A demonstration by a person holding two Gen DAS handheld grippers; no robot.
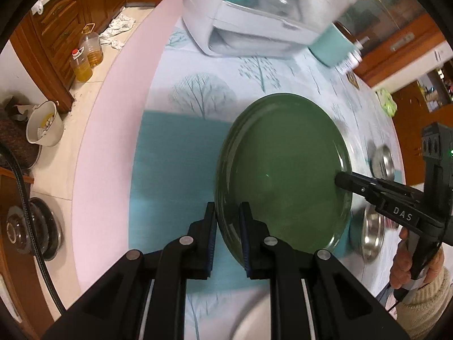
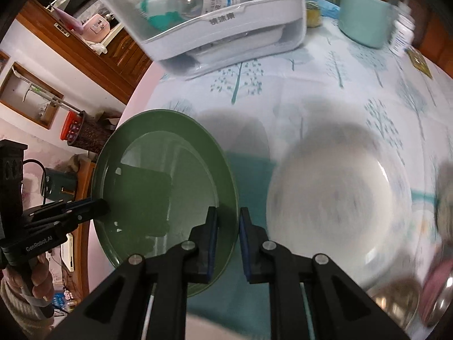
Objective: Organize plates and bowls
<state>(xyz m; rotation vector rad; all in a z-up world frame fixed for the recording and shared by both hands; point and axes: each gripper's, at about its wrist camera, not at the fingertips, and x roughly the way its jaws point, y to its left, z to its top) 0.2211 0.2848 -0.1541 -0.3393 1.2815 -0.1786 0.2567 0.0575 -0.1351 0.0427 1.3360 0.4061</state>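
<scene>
Left wrist view: the left hand-held gripper (image 1: pixel 228 221) is pinched on the near rim of the green plate (image 1: pixel 283 175), which is tilted up off the table (image 1: pixel 198 90). The right hand-held gripper (image 1: pixel 339 180) meets the plate's far rim; its grip cannot be judged from here. Two steel bowls (image 1: pixel 373 232) lie loose beyond the plate, and the white rack (image 1: pixel 254 28) stands at the far end. Right wrist view: the right hand-held gripper (image 2: pixel 228 221) sits narrow astride the green plate's (image 2: pixel 158 187) edge, apparently gripping it. A white bowl (image 2: pixel 339 198) rests on the table (image 2: pixel 311 85) just beside, blurred. The rack (image 2: pixel 215 25) holds bottles, no dishes visible. Judgement: the task is at an early stage; plate in transit, bowls unsorted.
</scene>
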